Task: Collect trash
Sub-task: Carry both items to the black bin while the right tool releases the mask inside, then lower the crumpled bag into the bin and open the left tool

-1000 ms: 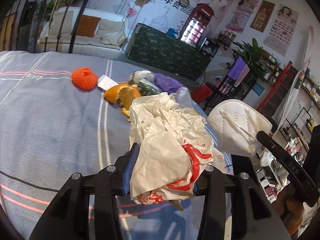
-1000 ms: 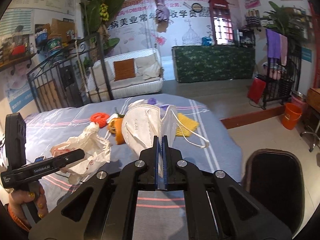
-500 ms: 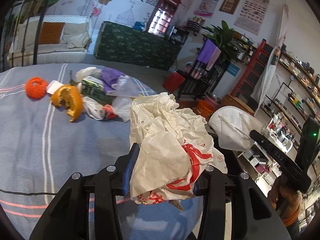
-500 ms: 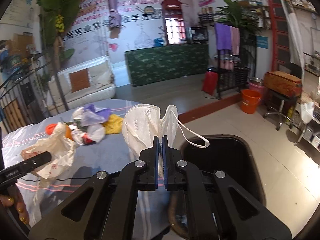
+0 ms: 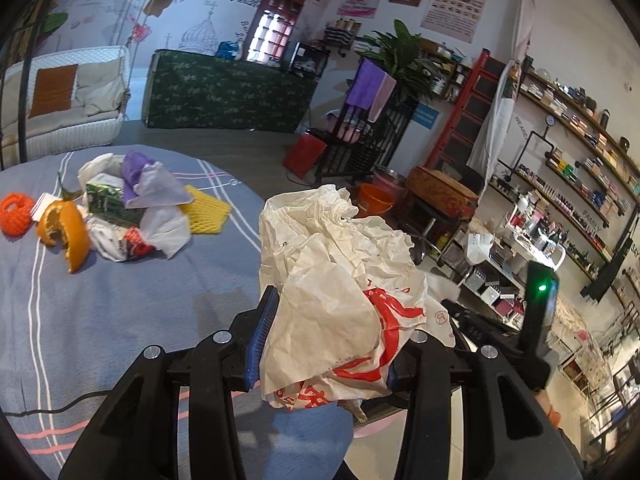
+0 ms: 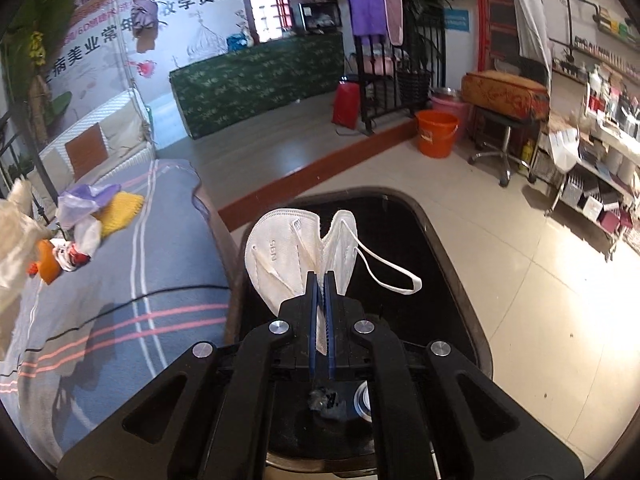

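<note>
On the bed (image 5: 120, 320), at the far left, lay an orange net (image 5: 16, 214), then orange peel (image 5: 66, 232), a green pack (image 5: 110, 200), purple plastic (image 5: 138, 168) and yellow foam (image 5: 206, 210), all heaped close together. The left hand-held gripper (image 5: 324, 340) gripped a crumpled paper bag (image 5: 336, 292) with red print, its pads pressed on both sides, over the bed's near edge. To its right, the right hand-held gripper (image 6: 320, 304) was clenched on a folded white mask (image 6: 288, 252), one ear loop (image 6: 392, 272) hanging free to the right. The mask sat above the open mouth of a black bin (image 6: 452, 272), which stood on the tiled floor just beside the bed
</note>
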A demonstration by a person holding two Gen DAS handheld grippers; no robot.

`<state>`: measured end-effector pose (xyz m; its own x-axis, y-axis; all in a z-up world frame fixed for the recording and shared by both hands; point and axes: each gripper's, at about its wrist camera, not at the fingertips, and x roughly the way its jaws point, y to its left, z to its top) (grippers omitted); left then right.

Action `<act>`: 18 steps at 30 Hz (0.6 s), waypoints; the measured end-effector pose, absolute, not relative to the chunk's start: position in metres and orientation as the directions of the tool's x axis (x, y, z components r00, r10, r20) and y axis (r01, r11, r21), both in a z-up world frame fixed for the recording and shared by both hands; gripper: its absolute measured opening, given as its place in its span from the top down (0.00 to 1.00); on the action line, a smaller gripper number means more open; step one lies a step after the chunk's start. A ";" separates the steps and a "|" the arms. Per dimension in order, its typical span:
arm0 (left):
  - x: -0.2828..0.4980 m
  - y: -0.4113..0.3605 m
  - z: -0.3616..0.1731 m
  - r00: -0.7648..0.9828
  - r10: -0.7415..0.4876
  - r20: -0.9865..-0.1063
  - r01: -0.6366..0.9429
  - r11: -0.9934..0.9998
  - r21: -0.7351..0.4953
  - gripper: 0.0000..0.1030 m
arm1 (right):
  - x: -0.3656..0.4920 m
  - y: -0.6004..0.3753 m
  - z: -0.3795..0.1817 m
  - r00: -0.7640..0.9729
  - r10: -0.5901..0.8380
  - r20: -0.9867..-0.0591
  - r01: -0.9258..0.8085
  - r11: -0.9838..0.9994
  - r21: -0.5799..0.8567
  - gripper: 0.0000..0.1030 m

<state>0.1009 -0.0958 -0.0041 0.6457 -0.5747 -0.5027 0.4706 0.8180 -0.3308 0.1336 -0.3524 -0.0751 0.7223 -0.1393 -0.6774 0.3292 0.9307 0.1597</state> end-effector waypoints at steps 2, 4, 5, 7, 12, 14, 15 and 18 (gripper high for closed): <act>0.101 -0.103 -0.005 0.638 -0.581 -0.506 0.486 0.813 -0.321 0.58 | 0.134 -0.355 -0.087 0.706 -0.148 -0.693 0.351 0.922 0.160 0.96; 0.100 -0.109 -0.007 0.626 -0.589 -0.512 0.498 0.806 -0.319 0.58 | 0.134 -0.356 -0.098 0.685 -0.144 -0.714 0.363 0.917 0.165 0.92; 0.100 -0.112 -0.008 0.621 -0.591 -0.515 0.502 0.804 -0.319 0.58 | 0.134 -0.357 -0.101 0.678 -0.143 -0.721 0.369 0.914 0.166 0.84; 0.101 -0.117 -0.010 0.612 -0.595 -0.521 0.509 0.801 -0.316 0.58 | 0.132 -0.360 -0.106 0.668 -0.149 -0.729 0.386 0.907 0.168 0.58; 0.100 -0.126 -0.015 0.593 -0.605 -0.531 0.521 0.791 -0.320 0.58 | 0.126 -0.359 -0.099 0.692 -0.188 -0.697 0.402 0.903 0.155 0.38; 0.101 -0.130 -0.017 0.582 -0.611 -0.536 0.527 0.786 -0.323 0.58 | 0.125 -0.360 -0.095 0.697 -0.195 -0.690 0.404 0.902 0.154 0.37; 0.101 -0.133 -0.018 0.576 -0.615 -0.538 0.531 0.782 -0.325 0.58 | 0.124 -0.361 -0.091 0.702 -0.197 -0.684 0.407 0.900 0.158 0.36; 0.101 -0.144 -0.020 0.561 -0.624 -0.544 0.544 0.773 -0.326 0.58 | 0.119 -0.363 -0.082 0.719 -0.214 -0.662 0.413 0.897 0.159 0.28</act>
<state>0.1014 -0.1439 -0.0197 0.5615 -0.6239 -0.5436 0.5436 0.7734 -0.3262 0.1188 -0.3634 -0.0820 0.7187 -0.2138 -0.6616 0.4129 0.8968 0.1587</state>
